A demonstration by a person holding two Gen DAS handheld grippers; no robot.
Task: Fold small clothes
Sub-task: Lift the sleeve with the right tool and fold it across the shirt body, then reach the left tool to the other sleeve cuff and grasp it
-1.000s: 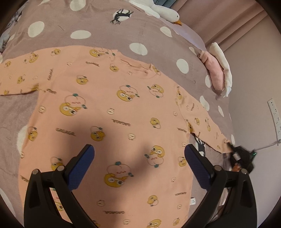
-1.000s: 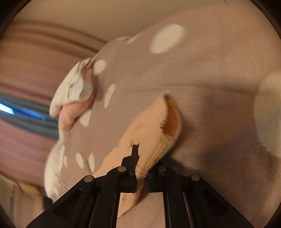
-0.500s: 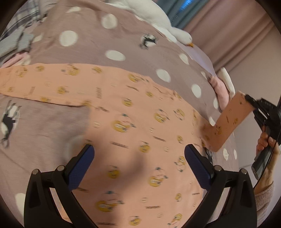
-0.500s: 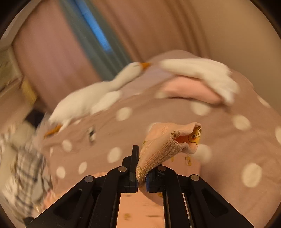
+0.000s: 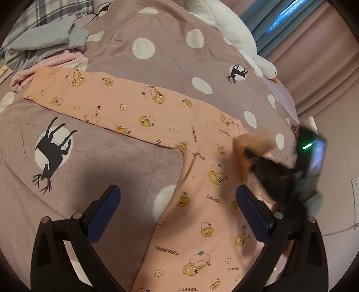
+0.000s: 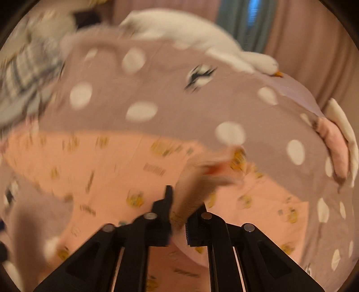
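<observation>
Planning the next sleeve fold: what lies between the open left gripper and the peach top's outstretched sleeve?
Only bare mauve polka-dot bedspread with a black deer print, seen in the left wrist view.

Pink curtains (image 5: 318,67) – perhaps a lit window (image 5: 289,13) – behind the polka-dot bed (image 5: 157,27).

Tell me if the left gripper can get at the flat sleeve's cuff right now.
Probably yes. The left gripper is open with nothing between its pads, and the sleeve lies flat on the bedspread, cuff uncovered. The grey clothes lie just beyond it, not on it.
</observation>
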